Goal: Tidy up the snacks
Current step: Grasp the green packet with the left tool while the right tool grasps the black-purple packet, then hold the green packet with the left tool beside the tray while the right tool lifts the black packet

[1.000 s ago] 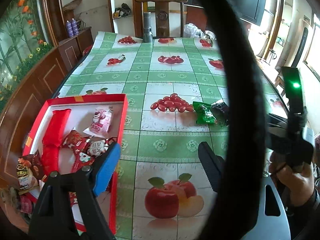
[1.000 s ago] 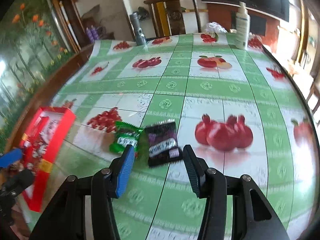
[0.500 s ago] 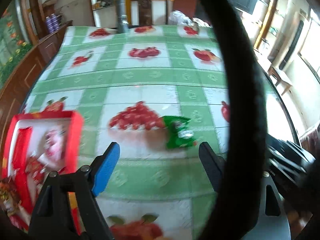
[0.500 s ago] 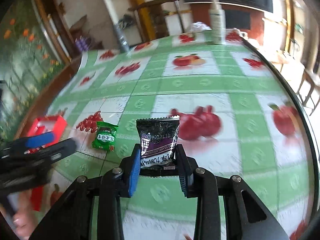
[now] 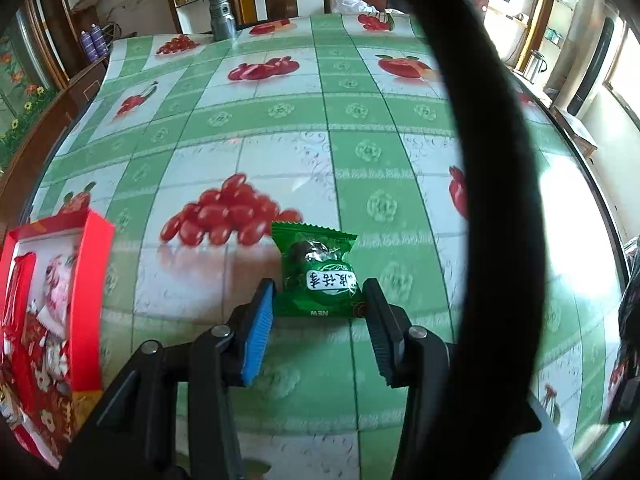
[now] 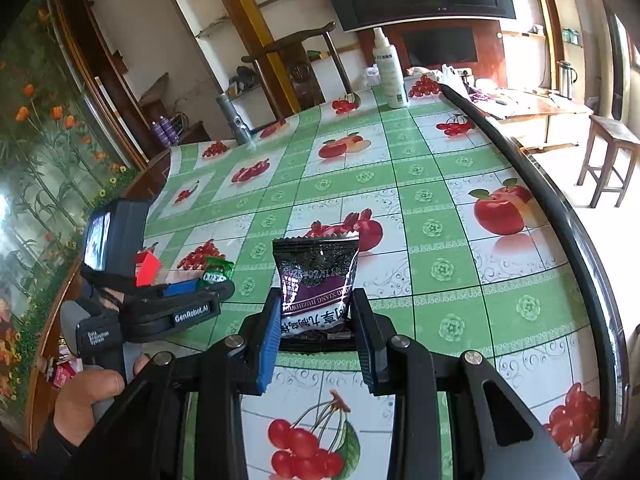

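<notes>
A green snack packet point(image 5: 320, 276) lies flat on the fruit-print tablecloth. My left gripper point(image 5: 318, 300) is open, its fingertips on either side of the packet's near end. The packet point(image 6: 218, 272) and the left gripper point(image 6: 196, 290) also show at the left of the right wrist view. My right gripper point(image 6: 314, 320) is shut on a black and purple snack packet point(image 6: 316, 280) and holds it upright above the table. A red box point(image 5: 52, 320) with several snacks in it stands at the left.
A silver flask point(image 5: 222, 14) and a white spray bottle point(image 6: 390, 72) stand at the far end of the table. A wooden chair point(image 6: 296, 60) is behind it. The table's dark edge point(image 6: 560, 208) runs along the right. A black cable point(image 5: 492, 200) crosses the left wrist view.
My left gripper moved right from the red box to the green packet. My right gripper closed on the black and purple packet and lifted it off the table.
</notes>
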The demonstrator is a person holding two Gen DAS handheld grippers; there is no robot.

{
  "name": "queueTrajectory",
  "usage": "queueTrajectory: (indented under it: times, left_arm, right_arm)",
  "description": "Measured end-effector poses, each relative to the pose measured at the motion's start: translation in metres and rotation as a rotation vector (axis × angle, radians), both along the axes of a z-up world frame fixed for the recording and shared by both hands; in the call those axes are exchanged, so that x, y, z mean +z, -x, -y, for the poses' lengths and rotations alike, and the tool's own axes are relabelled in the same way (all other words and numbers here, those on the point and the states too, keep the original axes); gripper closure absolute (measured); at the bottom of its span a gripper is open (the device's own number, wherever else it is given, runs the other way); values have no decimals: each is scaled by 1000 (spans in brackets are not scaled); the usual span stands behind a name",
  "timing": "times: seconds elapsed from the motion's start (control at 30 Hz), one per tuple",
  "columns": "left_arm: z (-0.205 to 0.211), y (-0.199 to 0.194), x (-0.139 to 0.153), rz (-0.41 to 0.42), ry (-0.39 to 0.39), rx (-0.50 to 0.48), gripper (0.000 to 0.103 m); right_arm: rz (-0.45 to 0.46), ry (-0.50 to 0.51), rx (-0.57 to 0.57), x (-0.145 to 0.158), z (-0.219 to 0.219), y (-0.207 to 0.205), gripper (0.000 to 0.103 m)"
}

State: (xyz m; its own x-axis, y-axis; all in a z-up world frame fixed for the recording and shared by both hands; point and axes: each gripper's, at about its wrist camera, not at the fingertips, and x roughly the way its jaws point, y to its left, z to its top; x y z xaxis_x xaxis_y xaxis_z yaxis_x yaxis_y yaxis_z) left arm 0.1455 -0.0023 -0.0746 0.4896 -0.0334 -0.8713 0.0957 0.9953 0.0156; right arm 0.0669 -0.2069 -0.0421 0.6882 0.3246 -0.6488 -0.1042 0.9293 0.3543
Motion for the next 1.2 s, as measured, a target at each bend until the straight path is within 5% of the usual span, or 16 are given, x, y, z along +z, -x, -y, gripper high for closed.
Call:
queueTrajectory:
  times: [0.6, 1.2]
  left_arm:
    - [-50, 96, 53, 146, -8, 85, 57]
    - [-100, 129, 61, 183, -12, 181, 57]
  right_arm:
    - [37, -4, 127, 12, -54, 34, 70]
    - [50, 21, 205, 13, -94, 41, 70]
